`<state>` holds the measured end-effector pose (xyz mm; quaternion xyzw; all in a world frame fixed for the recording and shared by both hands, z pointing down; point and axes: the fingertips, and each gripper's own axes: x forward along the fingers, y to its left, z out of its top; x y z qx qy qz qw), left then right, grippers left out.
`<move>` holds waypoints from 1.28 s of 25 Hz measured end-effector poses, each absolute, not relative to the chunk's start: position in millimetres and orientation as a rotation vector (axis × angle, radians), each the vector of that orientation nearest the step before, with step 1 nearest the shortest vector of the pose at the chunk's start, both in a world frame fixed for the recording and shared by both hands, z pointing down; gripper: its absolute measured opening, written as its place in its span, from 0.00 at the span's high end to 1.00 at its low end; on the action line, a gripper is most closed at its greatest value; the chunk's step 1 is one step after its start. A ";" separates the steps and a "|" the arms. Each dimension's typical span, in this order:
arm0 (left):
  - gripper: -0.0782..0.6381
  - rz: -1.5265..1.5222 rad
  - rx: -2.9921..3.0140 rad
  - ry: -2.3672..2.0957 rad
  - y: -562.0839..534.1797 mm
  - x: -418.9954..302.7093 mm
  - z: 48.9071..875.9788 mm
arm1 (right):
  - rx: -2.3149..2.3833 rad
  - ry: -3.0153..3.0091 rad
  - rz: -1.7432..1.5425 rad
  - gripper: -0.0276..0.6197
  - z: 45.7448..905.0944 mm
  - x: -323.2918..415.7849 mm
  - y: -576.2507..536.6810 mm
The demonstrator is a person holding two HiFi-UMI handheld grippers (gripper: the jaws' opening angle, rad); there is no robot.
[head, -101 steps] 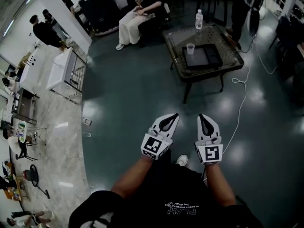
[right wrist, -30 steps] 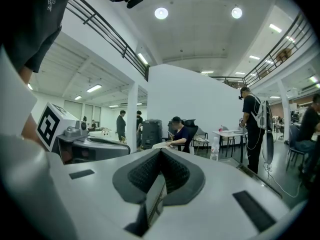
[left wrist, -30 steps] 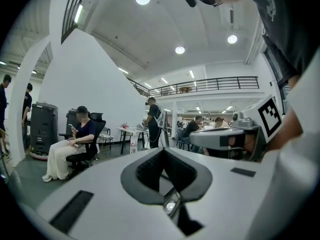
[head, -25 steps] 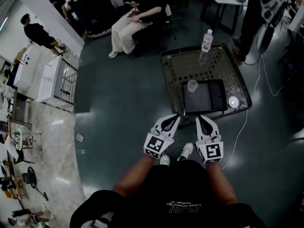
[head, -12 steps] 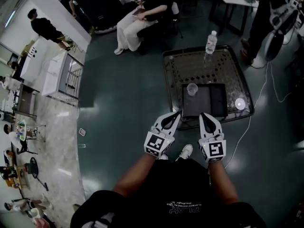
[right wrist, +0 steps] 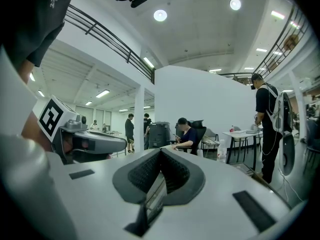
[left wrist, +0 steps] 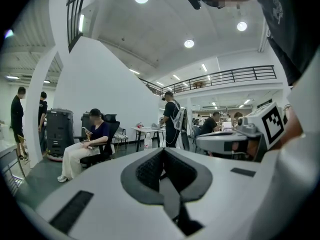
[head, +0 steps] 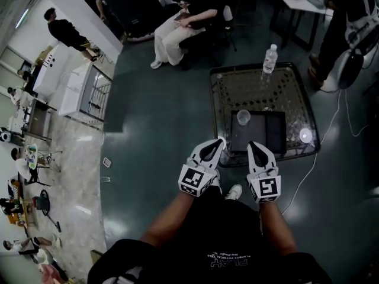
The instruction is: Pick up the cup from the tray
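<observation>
A clear plastic cup (head: 243, 117) stands upright at the far left corner of a black tray (head: 260, 136) on a low glass table (head: 237, 87). Both grippers hover side by side just short of the table's near edge, below the tray in the head view. My left gripper (head: 217, 142) is shut with nothing in it, and its pads (left wrist: 162, 156) meet in the left gripper view. My right gripper (head: 252, 145) is shut and empty too, jaws pressed together (right wrist: 159, 171). The cup is well beyond both tips.
A water bottle (head: 269, 58) stands at the table's far edge. A small white round object (head: 305, 136) lies right of the tray. A white cable (head: 305, 170) runs over the floor at the right. A seated person (head: 177, 31) is behind the table, another stands at the far right (head: 349, 22).
The table with tray and cup has come much closer and now lies right beyond the gripper tips. Both grippers stayed shut and side by side.
</observation>
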<state>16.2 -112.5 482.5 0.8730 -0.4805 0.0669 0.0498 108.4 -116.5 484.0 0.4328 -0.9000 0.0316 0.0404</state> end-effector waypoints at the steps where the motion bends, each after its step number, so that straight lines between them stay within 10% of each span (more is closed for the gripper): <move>1: 0.88 0.204 2.660 -1.462 -116.7 14.9 482.9 | 1.327 -2.753 0.093 0.94 484.5 107.5 -120.4; 32: 0.88 0.191 2.727 -1.231 -254.7 -2.8 525.3 | 1.498 -2.516 0.155 0.94 529.5 93.2 -232.9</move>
